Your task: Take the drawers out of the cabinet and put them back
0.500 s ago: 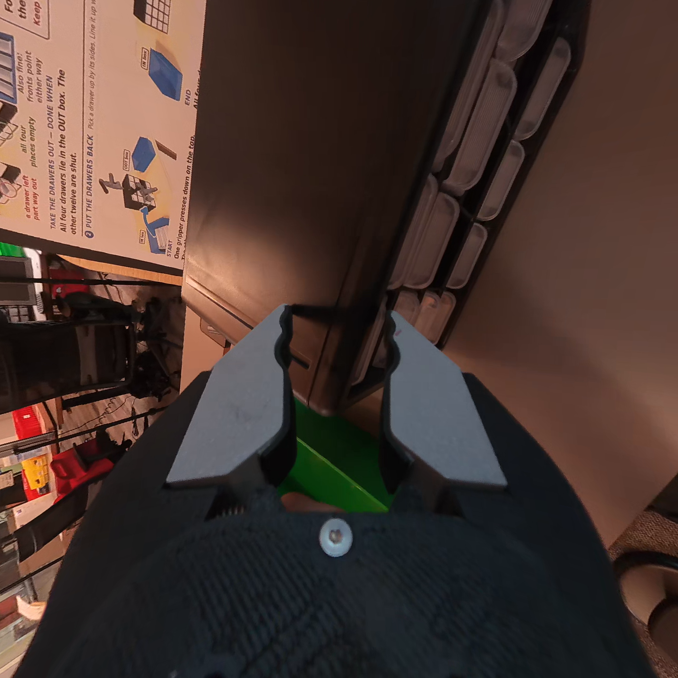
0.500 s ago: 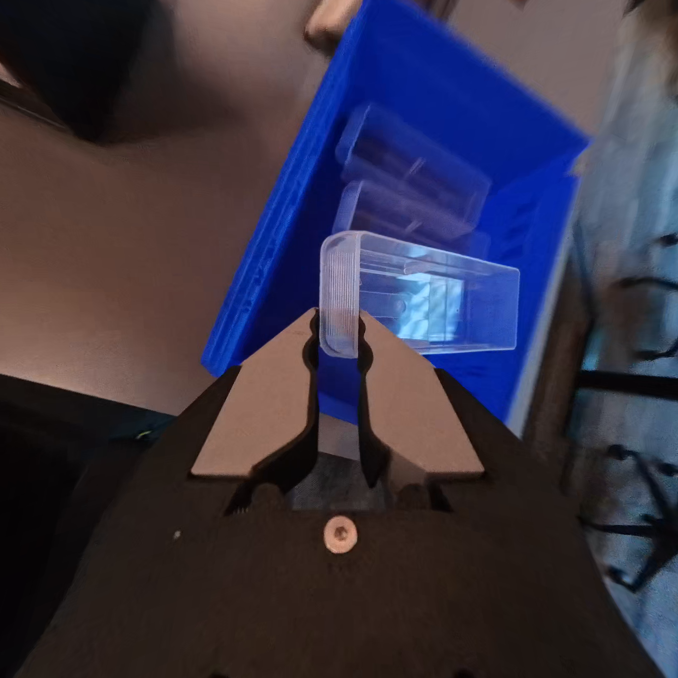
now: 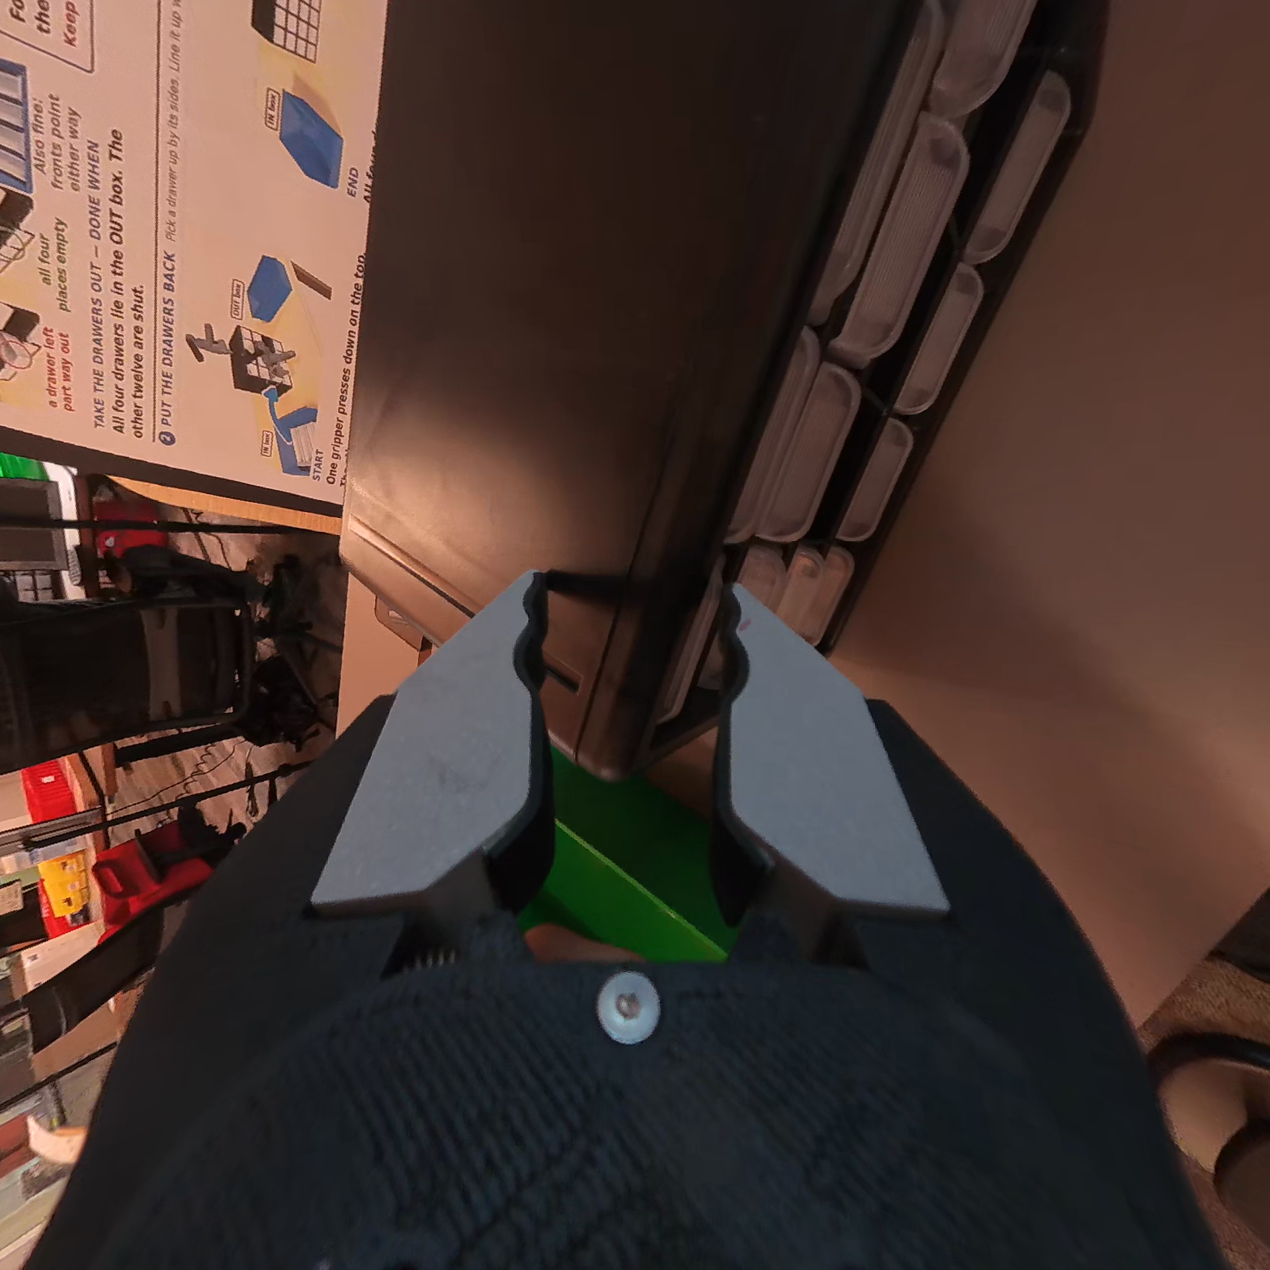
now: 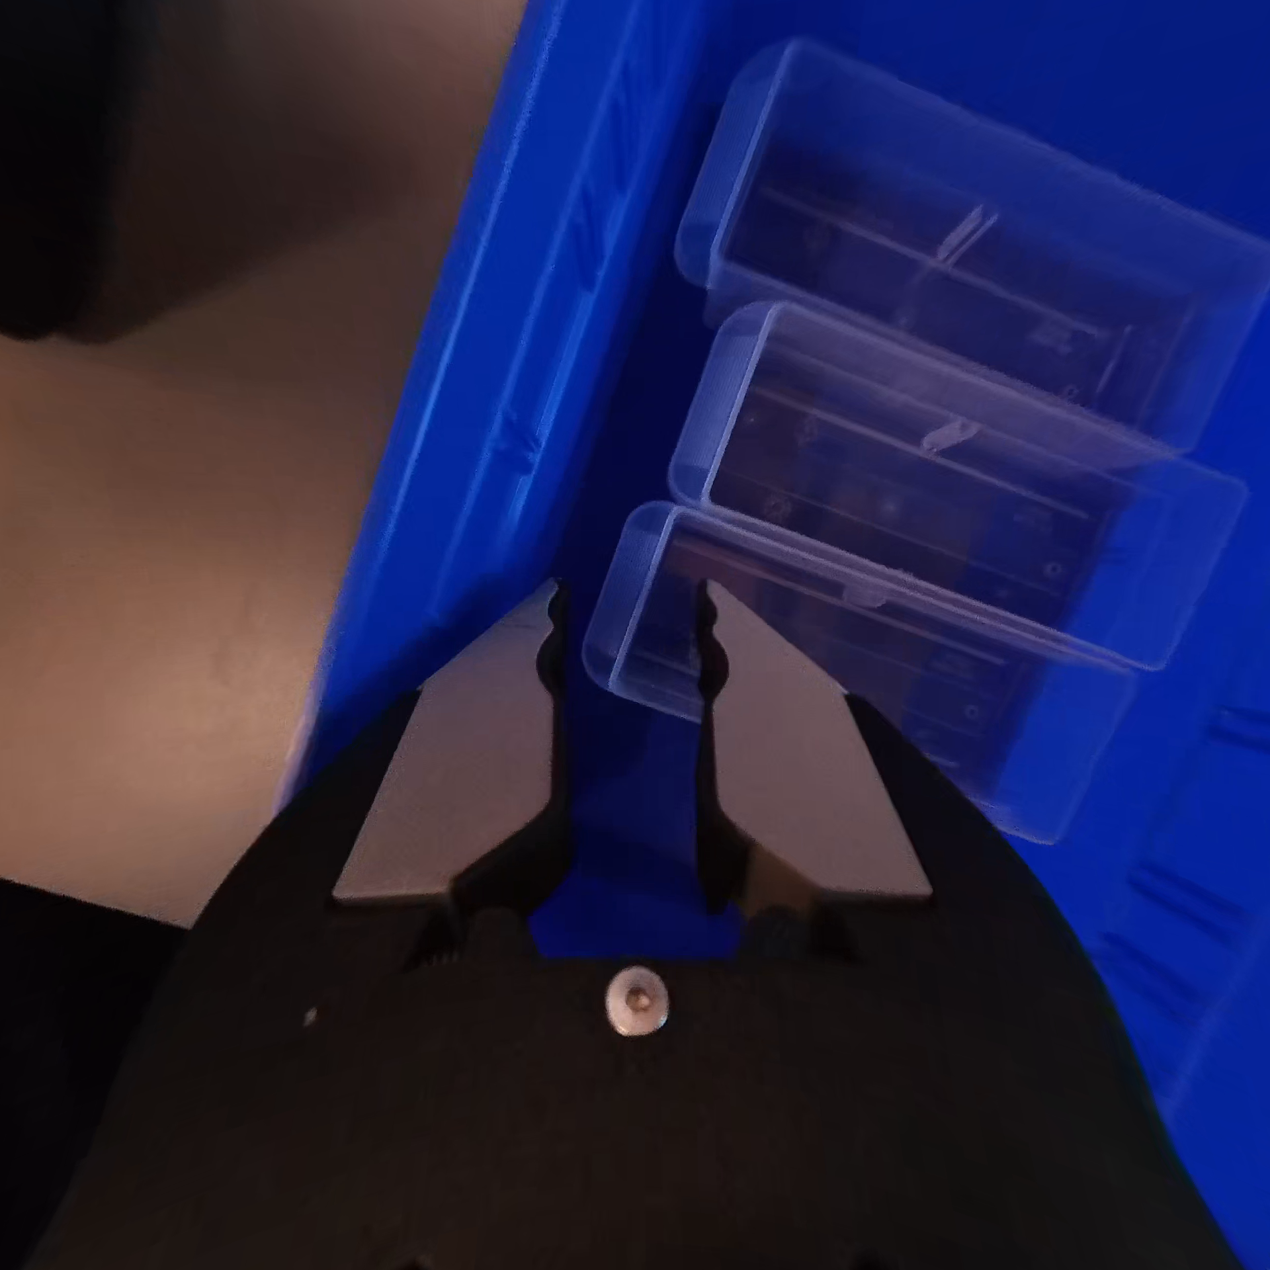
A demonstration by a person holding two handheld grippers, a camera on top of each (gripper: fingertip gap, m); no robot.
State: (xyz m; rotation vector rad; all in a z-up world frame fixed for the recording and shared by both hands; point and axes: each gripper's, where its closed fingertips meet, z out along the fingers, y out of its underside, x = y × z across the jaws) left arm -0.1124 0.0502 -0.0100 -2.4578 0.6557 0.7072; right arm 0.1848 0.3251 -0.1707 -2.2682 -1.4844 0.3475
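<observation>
Right tongs [image 4: 629, 618], parted and empty, hover by three clear drawers [image 4: 893, 660] lying parallel, fronts toward the blue box [image 4: 522, 385] wall.

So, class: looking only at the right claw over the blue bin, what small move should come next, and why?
Probably lift the right claw straight back out of the blue plastic bin: its jaws stand open and the nearest clear plastic drawer lies in the bin beside two others.
</observation>
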